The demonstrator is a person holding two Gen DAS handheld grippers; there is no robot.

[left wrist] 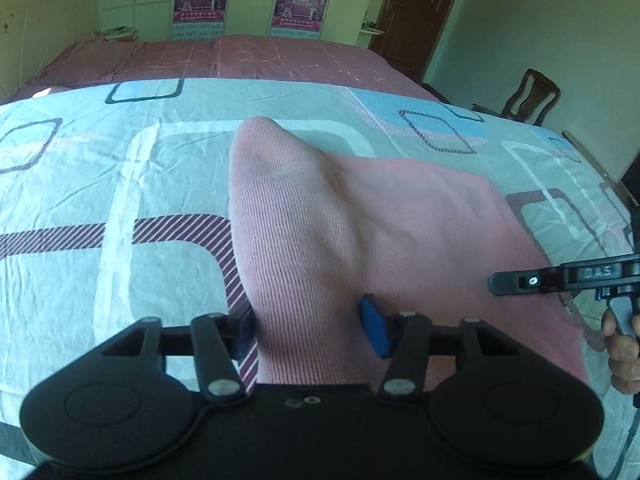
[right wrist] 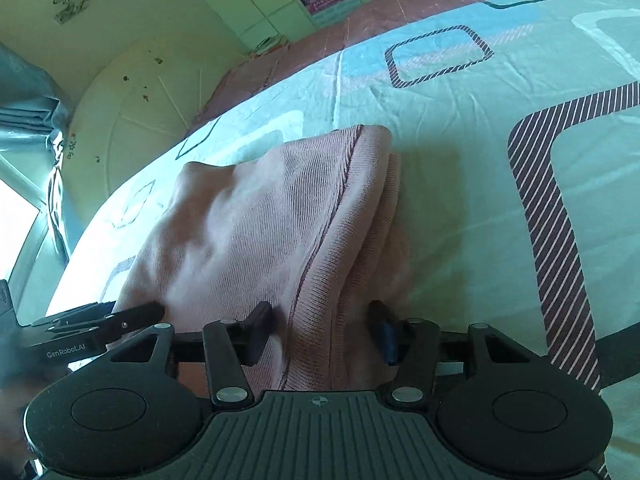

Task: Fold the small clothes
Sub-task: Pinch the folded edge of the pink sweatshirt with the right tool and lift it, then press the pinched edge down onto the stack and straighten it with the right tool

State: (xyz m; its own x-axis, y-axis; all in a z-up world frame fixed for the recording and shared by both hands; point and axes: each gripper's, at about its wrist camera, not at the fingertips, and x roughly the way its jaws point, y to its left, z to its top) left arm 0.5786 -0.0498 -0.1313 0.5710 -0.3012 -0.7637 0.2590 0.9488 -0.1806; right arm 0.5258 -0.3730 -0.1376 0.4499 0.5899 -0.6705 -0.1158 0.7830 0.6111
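A pink ribbed garment (left wrist: 360, 232) lies bunched on the patterned bedsheet (left wrist: 100, 184), filling the centre and lower right of the left wrist view. The left gripper (left wrist: 310, 330) is clamped on a raised fold of it at lower centre. In the right wrist view, the right gripper (right wrist: 324, 332) pinches the garment's seamed edge at lower centre.
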